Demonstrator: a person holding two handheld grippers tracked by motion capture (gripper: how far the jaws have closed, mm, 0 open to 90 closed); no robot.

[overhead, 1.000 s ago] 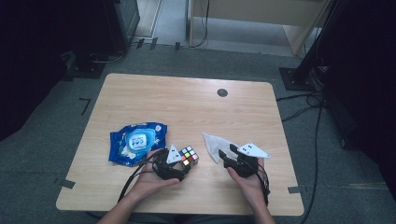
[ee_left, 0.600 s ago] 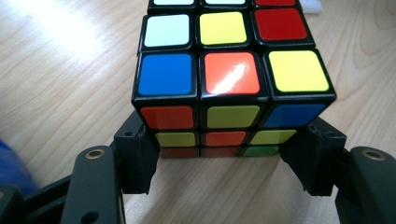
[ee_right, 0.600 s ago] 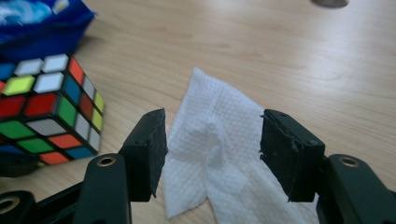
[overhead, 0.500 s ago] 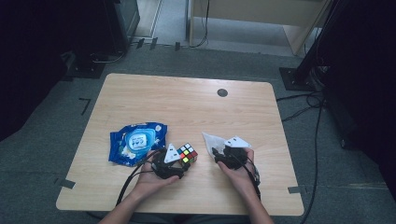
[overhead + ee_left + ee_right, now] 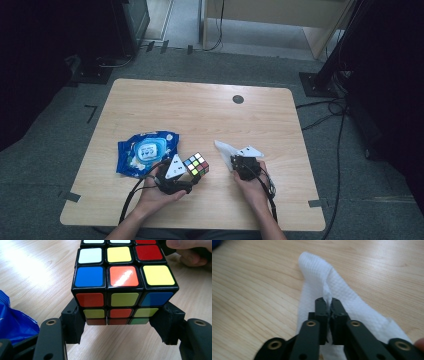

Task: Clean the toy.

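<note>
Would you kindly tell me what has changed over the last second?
The right gripper moved left, toward the cube, carrying the pinched white wipe. The left gripper kept holding the Rubik's cube in place, and the blue wipes pack stayed put.

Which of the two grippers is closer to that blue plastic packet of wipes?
The left gripper, gripping the multicoloured puzzle cube right beside the blue plastic wipes packet. The right gripper pinches a white cloth across the table.

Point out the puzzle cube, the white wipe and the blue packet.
puzzle cube (image 5: pixel 124 276), left gripper view, orange top sticker.
white wipe (image 5: pixel 317 267), right gripper view, raised fold.
blue packet (image 5: pixel 131 150), high view, left part.
</note>
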